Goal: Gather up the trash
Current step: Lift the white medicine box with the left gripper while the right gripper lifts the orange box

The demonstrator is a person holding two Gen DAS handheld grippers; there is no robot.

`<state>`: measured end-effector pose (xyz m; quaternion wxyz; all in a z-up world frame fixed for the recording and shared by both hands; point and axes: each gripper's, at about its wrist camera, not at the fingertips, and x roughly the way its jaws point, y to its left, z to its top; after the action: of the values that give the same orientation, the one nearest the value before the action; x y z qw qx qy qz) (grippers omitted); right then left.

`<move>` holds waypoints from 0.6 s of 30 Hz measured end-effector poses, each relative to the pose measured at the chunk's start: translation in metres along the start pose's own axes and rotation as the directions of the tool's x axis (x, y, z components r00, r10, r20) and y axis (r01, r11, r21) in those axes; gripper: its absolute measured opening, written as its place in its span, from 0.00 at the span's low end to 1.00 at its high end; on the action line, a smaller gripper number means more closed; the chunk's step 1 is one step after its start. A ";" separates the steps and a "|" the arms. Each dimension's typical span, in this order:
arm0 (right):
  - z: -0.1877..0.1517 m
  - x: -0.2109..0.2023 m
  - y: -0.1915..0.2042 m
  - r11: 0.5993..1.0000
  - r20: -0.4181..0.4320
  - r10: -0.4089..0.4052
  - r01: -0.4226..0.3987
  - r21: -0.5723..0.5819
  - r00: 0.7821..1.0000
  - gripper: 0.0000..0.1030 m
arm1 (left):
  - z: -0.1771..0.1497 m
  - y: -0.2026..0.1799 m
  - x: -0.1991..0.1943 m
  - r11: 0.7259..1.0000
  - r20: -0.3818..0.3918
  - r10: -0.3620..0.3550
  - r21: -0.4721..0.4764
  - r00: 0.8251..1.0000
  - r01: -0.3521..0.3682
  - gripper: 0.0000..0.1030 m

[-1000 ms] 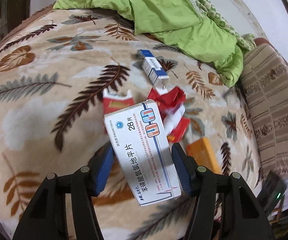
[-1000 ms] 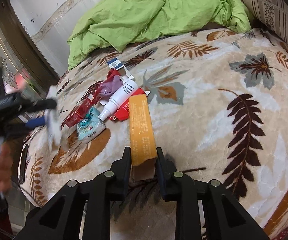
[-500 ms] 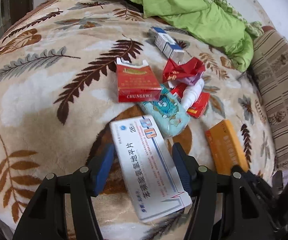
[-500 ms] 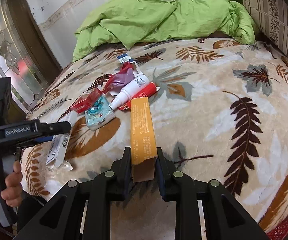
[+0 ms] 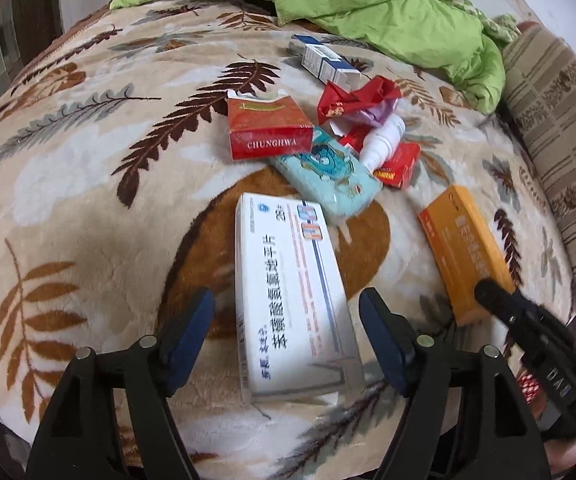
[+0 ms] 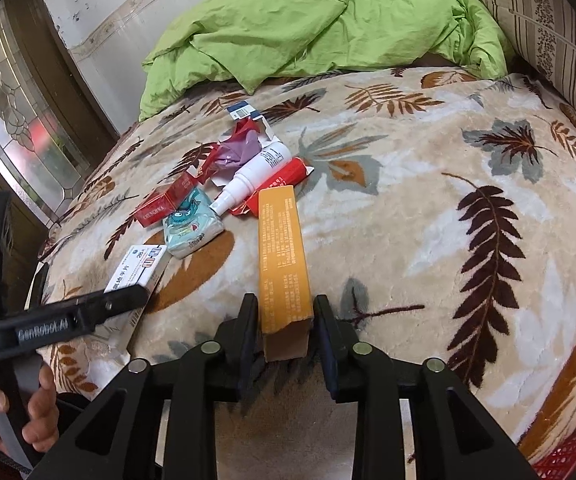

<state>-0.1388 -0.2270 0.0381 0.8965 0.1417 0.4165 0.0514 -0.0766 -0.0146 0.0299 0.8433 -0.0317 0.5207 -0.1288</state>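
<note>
A white medicine box (image 5: 284, 248) lies flat on the leaf-patterned blanket (image 5: 88, 184). My left gripper (image 5: 286, 296) straddles its near end; the jaws are opening and both blue pads stand clear of the box. An orange carton (image 6: 282, 248) rests on the blanket between the fingers of my right gripper (image 6: 286, 300). Those jaws are opening too, with a thin gap on each side. The orange carton (image 5: 464, 248) also shows in the left wrist view, to the right of the white box.
A heap of litter lies beyond: red cigarette pack (image 5: 268, 128), teal tissue pack (image 5: 328, 172), white spray bottle (image 5: 384, 140), crumpled red wrapper (image 5: 352, 100), blue-white box (image 5: 328, 64). Green quilt (image 6: 328, 28) and striped pillow (image 6: 548, 32) lie behind. Red basket (image 6: 568, 456) sits lower right.
The left gripper came down with the white box, set it on the blanket and spread its jaws off it. The right jaws eased apart from the orange carton.
</note>
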 end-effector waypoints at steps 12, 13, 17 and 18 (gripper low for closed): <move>-0.001 0.003 0.007 0.999 0.000 -0.013 0.013 -0.041 1.000 0.23 | -0.012 -0.014 0.001 0.983 0.132 0.130 0.112 0.983 -0.145 0.53; -0.001 0.001 0.007 0.999 0.008 -0.015 0.015 -0.042 1.000 0.23 | -0.013 -0.015 -0.003 0.983 0.146 0.125 0.115 0.981 -0.142 0.52; -0.003 -0.010 0.009 0.999 0.061 -0.016 0.018 -0.046 0.998 0.22 | -0.017 -0.017 -0.015 0.987 0.167 0.102 0.107 0.981 -0.120 0.51; -0.004 -0.015 0.009 0.999 0.079 -0.010 0.013 -0.045 0.997 0.22 | -0.018 -0.019 -0.018 0.987 0.178 0.099 0.106 0.979 -0.119 0.51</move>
<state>-0.1514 -0.2204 0.0493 0.9156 0.1207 0.3802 0.0502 -0.1041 -0.0267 0.0412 0.8914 0.0352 0.4385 -0.1092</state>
